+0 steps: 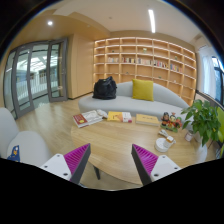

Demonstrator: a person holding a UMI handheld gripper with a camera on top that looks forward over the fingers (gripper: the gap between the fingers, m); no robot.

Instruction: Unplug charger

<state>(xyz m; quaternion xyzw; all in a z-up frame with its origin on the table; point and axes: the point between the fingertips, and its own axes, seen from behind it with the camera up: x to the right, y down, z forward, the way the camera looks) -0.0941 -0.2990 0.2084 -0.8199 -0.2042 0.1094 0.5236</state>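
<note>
Two purple-padded fingers point(72, 158) of the gripper point(108, 162) reached forward from the near edge, and the jaws stood wide apart with nothing held between them; only bare table showed in the gap.

Beyond them the room opened out. A tall wooden bookshelf point(145, 62) covered the far wall on the right, its many shelves dotted with books and small objects too small to tell apart. To the far left, glass doors point(35, 75) with grey frames let in daylight. Against the far wall, below the bookshelf, stood a long pale sofa point(130, 100). A black bag point(105, 88) sat on its left end, and a yellow cushion point(143, 90) leaned against its back just to the right of the bag.

The light wooden table point(110, 140) filled the middle ground, spreading from the fingers toward the sofa. At the far left of it lay an open magazine point(88, 118), with more colourful books point(120, 117) lying flat just to its right, and another flat book point(147, 119) further right. On the right side of the table a green leafy plant point(205, 120) rose up, and beside it sat a cluster of small items point(168, 124) that I could not identify. Near the right finger rested a white object point(164, 142).

A white chair point(22, 145) stood at the near left.

No charger could be picked out with any certainty.
</note>
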